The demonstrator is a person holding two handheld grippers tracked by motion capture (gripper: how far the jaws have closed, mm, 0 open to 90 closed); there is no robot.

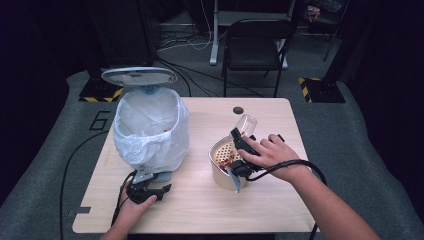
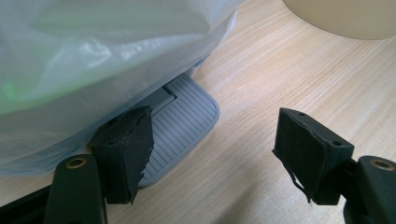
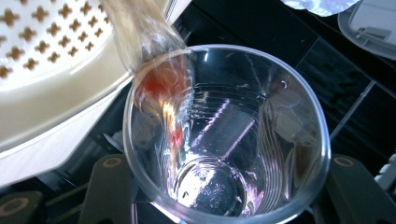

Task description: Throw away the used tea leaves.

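Note:
A clear plastic cup (image 1: 246,123) (image 3: 224,140) is tilted over a cream strainer bowl (image 1: 224,159) (image 3: 46,51) at the table's right middle. My right gripper (image 1: 241,137) (image 3: 229,186) is shut on the cup. Reddish liquid (image 3: 163,93) runs from its rim onto the perforated insert. A pedal bin (image 1: 150,130) lined with a white bag (image 2: 93,56) stands at the left with its lid (image 1: 139,76) raised. My left gripper (image 1: 159,184) (image 2: 215,140) is open at the bin's foot. One of its jaws rests over the grey ribbed pedal (image 2: 187,116), with nothing between the jaws.
The wooden table (image 1: 200,210) has a small dark round hole (image 1: 238,110) near its far edge. A black folding chair (image 1: 255,45) stands behind the table. Cables trail across the floor and off the table's front.

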